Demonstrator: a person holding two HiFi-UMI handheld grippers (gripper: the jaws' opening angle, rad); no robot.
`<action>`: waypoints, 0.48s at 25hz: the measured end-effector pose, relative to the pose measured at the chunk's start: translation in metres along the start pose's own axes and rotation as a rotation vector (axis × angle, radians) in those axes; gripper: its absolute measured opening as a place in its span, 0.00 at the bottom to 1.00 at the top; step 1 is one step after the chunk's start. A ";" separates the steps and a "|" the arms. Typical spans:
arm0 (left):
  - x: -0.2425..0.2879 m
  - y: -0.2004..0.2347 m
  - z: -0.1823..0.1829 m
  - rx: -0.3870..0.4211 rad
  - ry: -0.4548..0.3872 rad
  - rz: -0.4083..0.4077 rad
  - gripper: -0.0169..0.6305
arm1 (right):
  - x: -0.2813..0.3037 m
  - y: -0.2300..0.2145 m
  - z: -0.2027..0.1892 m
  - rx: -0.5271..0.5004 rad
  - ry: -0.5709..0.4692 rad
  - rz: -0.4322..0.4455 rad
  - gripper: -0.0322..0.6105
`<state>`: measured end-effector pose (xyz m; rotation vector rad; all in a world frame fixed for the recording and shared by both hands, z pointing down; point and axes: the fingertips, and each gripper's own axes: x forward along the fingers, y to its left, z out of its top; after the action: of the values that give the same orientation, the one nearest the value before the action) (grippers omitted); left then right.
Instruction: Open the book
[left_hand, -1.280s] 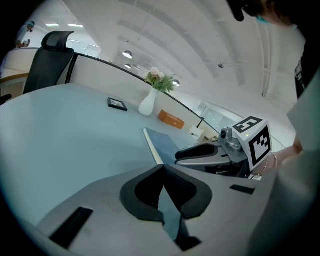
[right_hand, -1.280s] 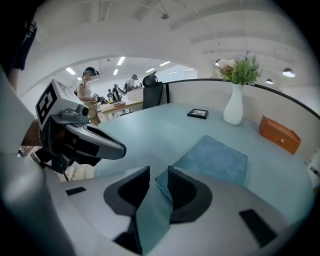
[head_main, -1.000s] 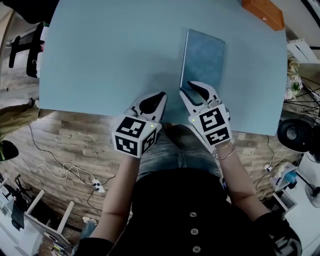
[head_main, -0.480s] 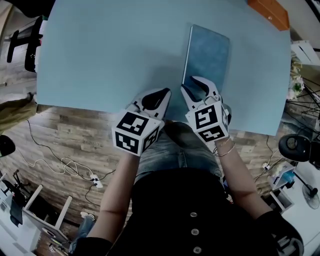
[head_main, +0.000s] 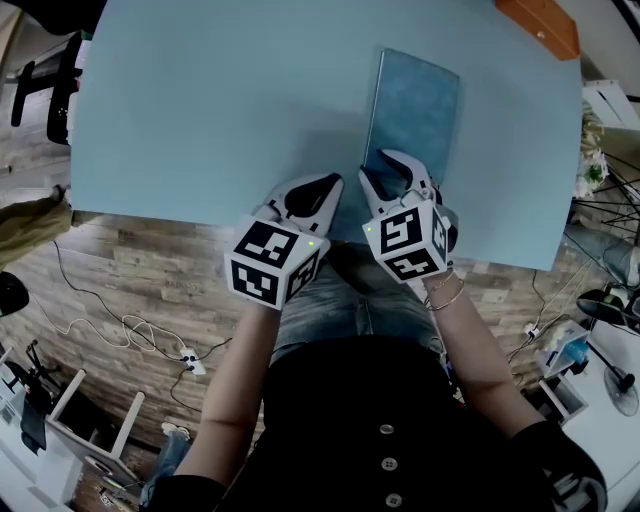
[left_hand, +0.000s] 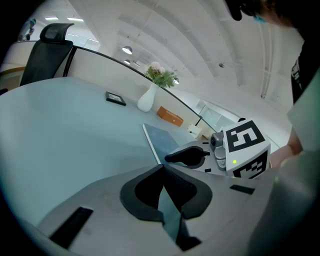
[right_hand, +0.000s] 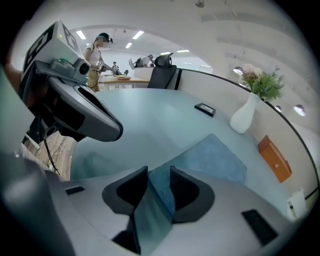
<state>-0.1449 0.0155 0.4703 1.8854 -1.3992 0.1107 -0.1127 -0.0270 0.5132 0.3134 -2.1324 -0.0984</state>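
A closed blue book (head_main: 415, 108) lies on the light blue table (head_main: 220, 110), right of centre, its near end towards the front edge. My right gripper (head_main: 392, 178) is open at the book's near-left corner, one finger on each side of it. In the right gripper view the book (right_hand: 217, 157) runs away from the jaws, and its textured cover shows in the gap between the pads (right_hand: 187, 192). My left gripper (head_main: 310, 198) sits just left of the book near the table's front edge, shut with nothing in it. The book's spine edge (left_hand: 151, 145) shows beyond the left gripper's tips.
An orange box (head_main: 540, 25) sits at the table's far right corner. A white vase with flowers (left_hand: 146, 100) and a small black object (left_hand: 115, 98) stand at the far side. A black chair (head_main: 40, 85) is off the table's left. The front edge (head_main: 200, 222) is right under both grippers.
My right gripper has rolled a little and edged left at the book's near corner. The left gripper has hardly moved. The book lies as before.
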 end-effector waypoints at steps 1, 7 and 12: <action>0.000 0.001 0.001 -0.002 -0.005 0.003 0.04 | 0.001 0.000 0.000 0.012 -0.003 0.003 0.27; -0.001 0.009 0.006 -0.009 -0.029 0.016 0.04 | 0.002 0.000 0.001 0.035 -0.014 0.016 0.26; 0.002 0.007 0.008 -0.005 -0.030 0.017 0.04 | 0.000 -0.002 0.000 0.053 -0.024 0.048 0.26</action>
<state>-0.1533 0.0085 0.4691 1.8786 -1.4345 0.0879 -0.1124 -0.0286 0.5130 0.2931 -2.1680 -0.0186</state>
